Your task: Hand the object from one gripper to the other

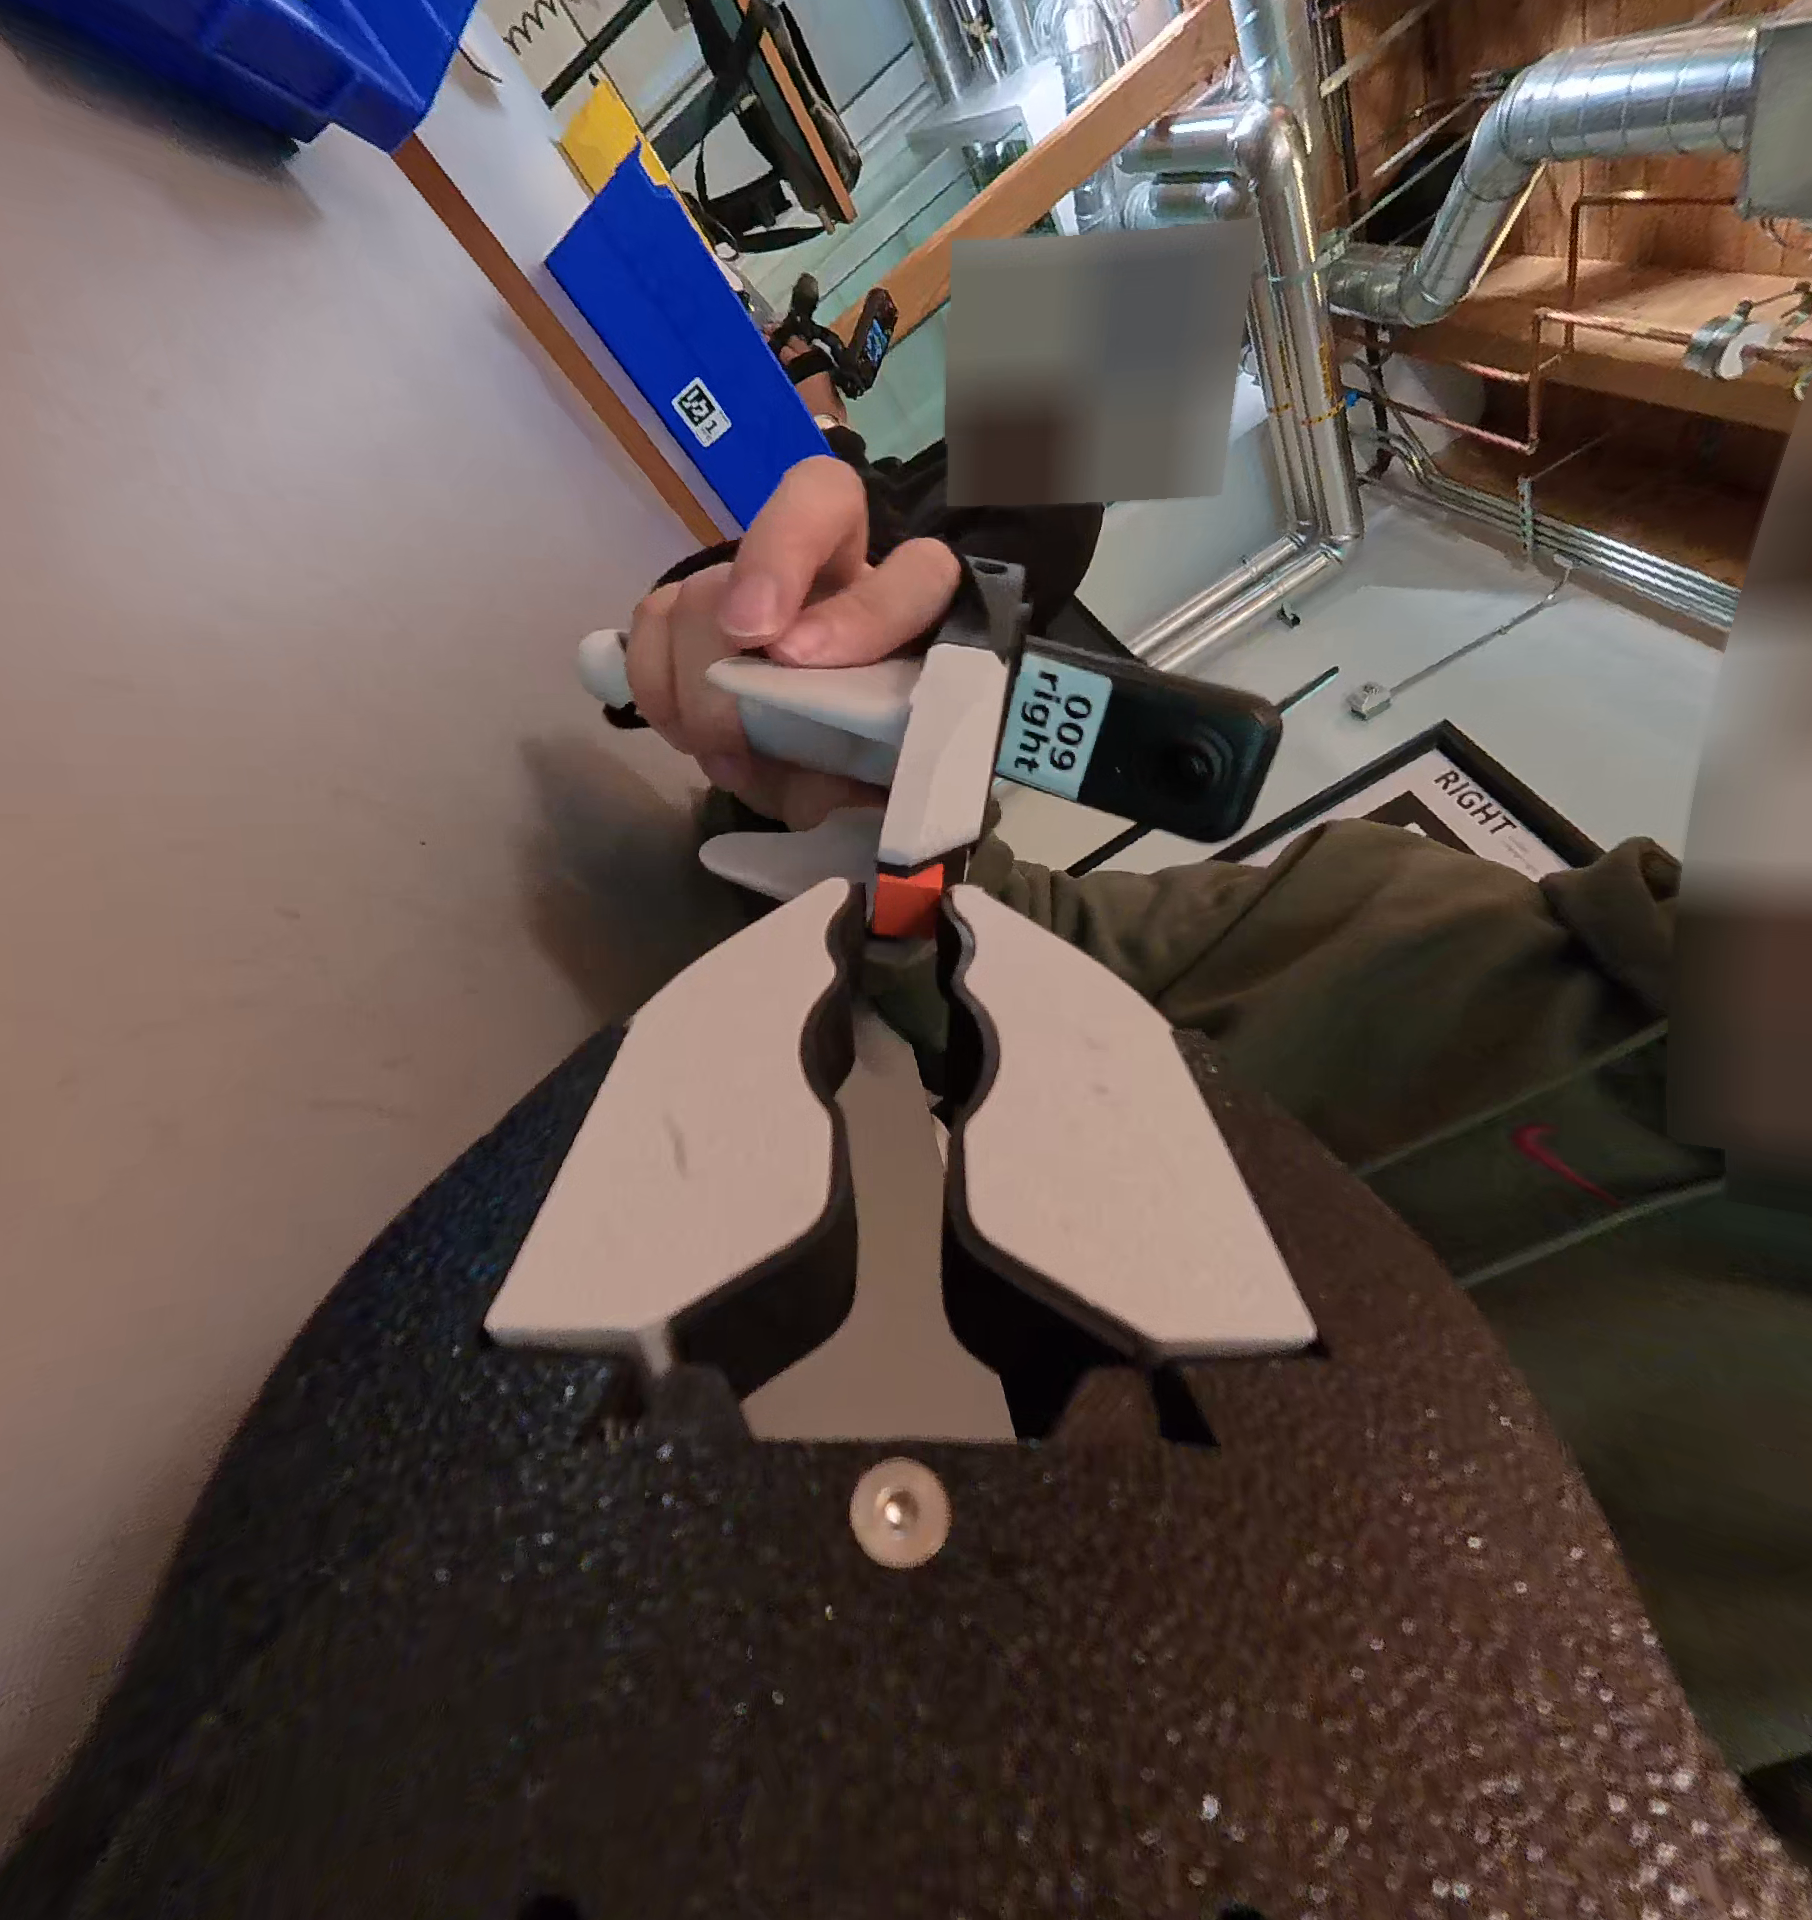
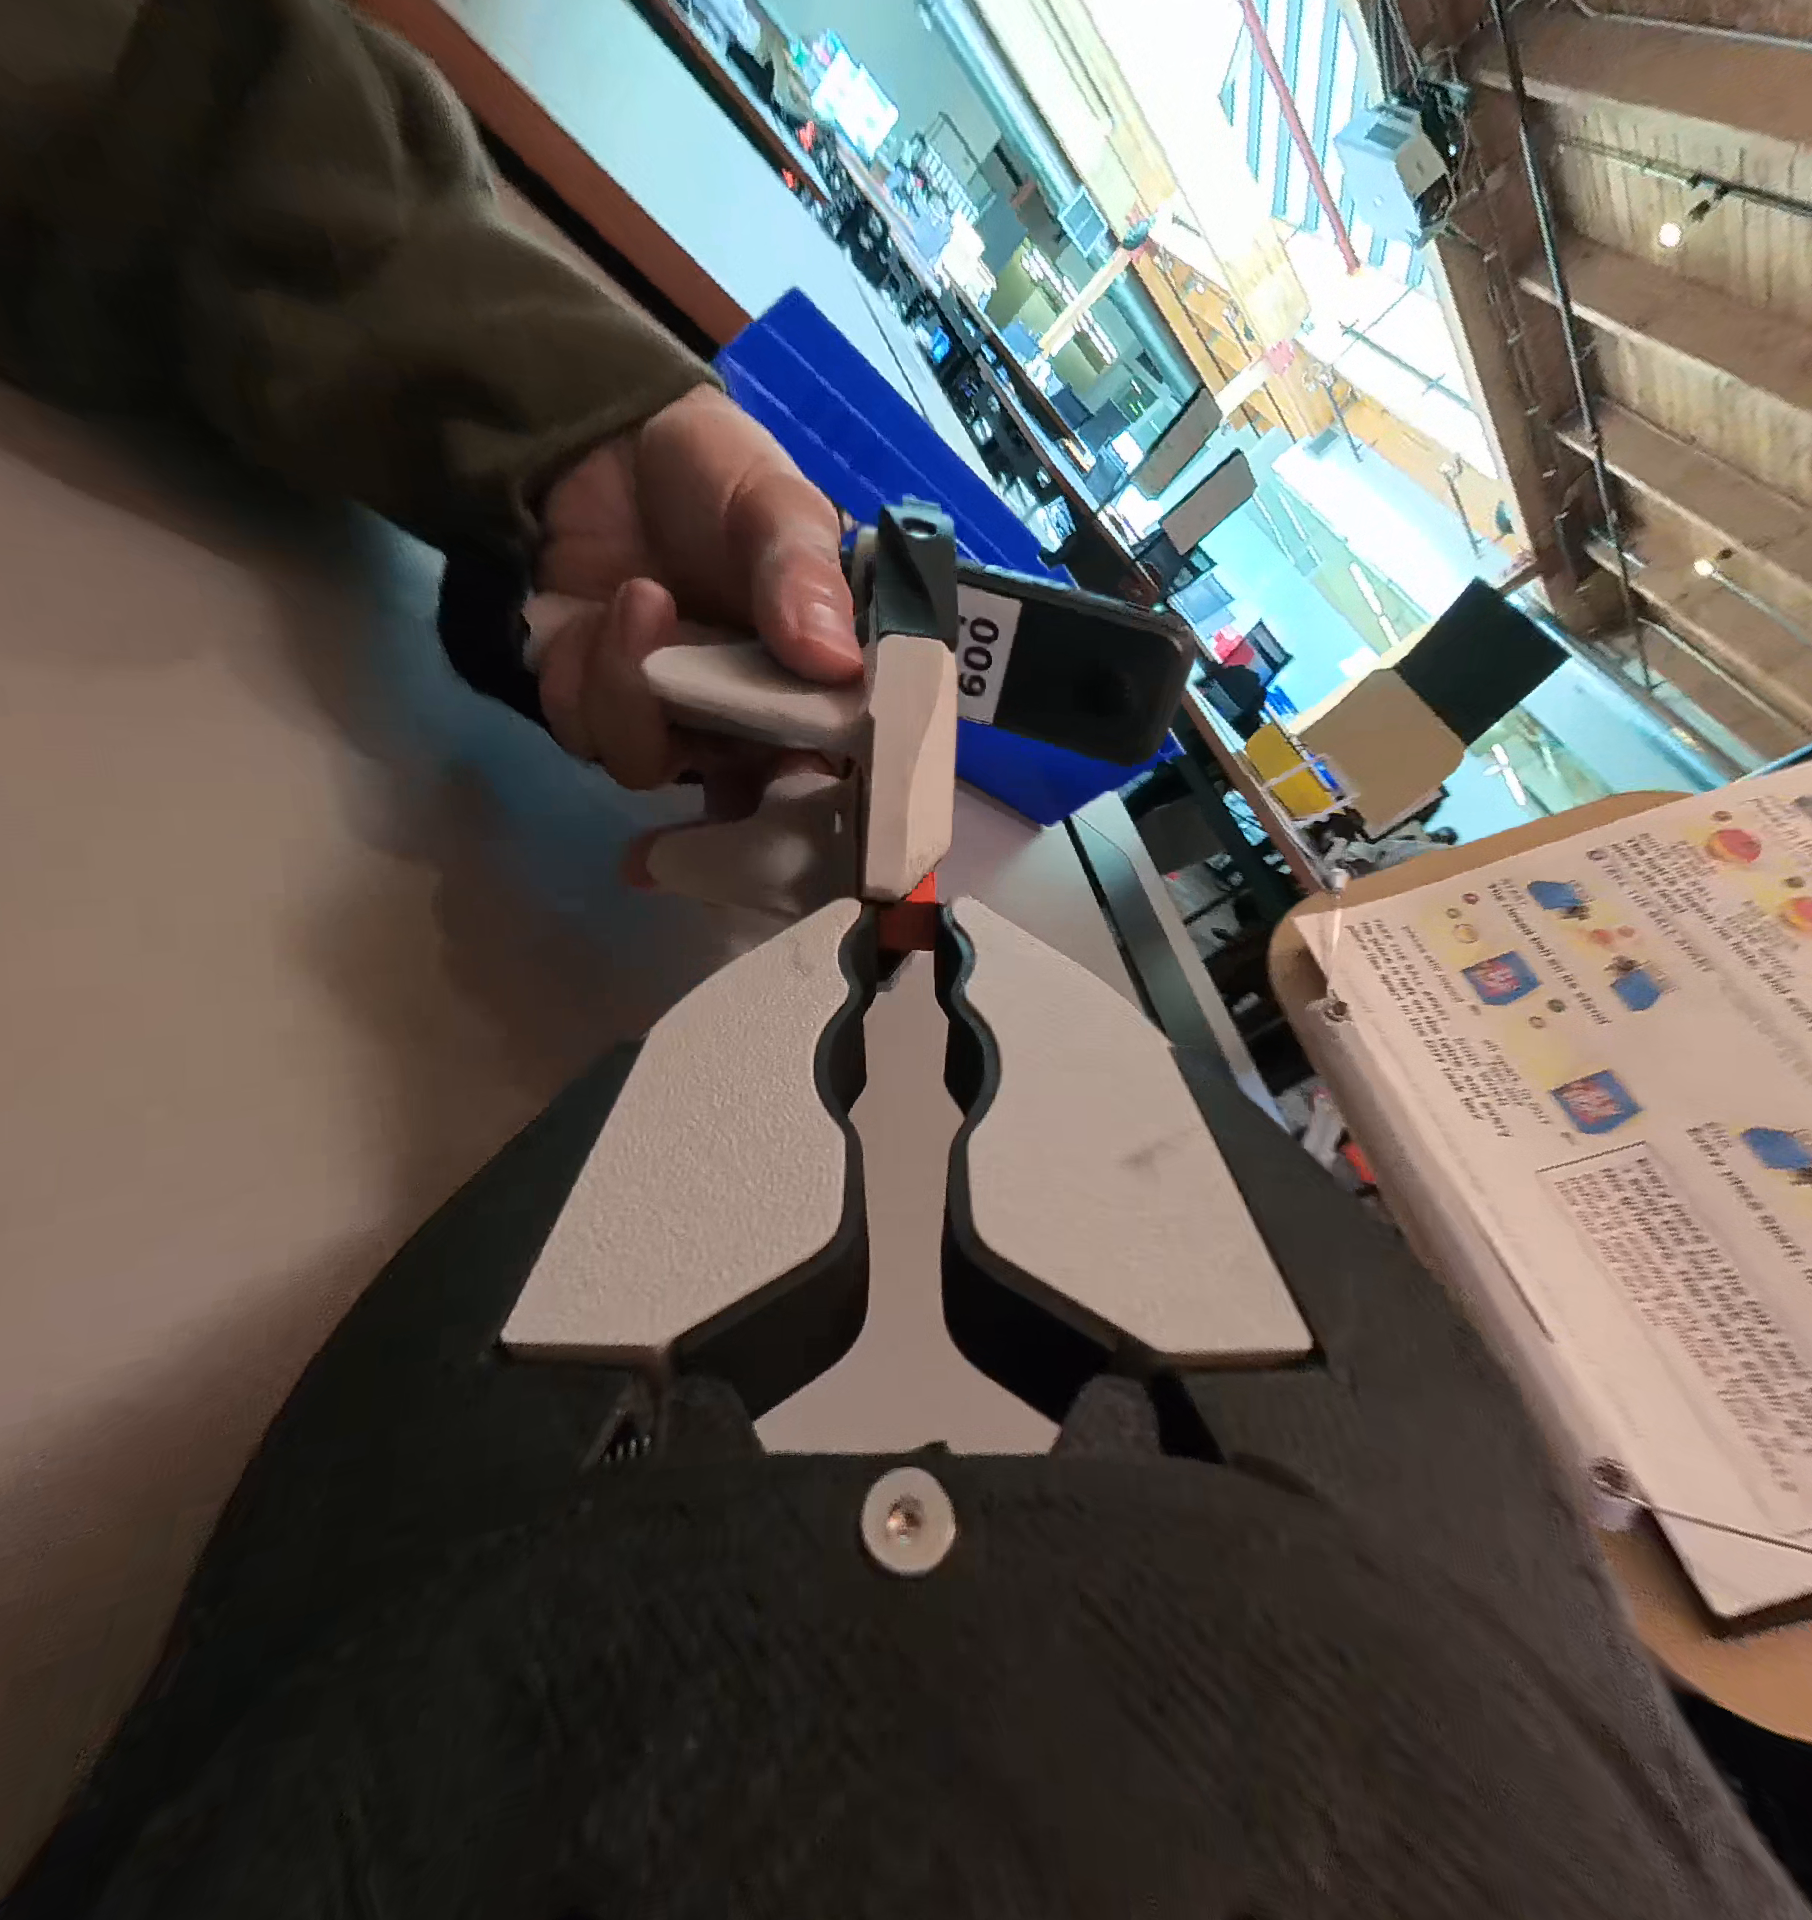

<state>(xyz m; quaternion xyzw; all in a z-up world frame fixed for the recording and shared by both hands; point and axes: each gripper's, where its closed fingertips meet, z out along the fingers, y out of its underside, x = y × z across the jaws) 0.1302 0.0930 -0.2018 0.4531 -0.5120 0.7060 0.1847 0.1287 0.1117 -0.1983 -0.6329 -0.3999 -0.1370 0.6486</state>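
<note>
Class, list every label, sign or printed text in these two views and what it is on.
Wording not quoted; carriers only.
Blue sticker on a black camera.
White sticker on the other camera.
Black-framed sign.
Tag on a blue bin.
Printed page, blurred.

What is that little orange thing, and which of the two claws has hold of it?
A small orange block, pinched at the fingertips of both the left gripper and the right gripper, each on opposite faces of it.
</note>
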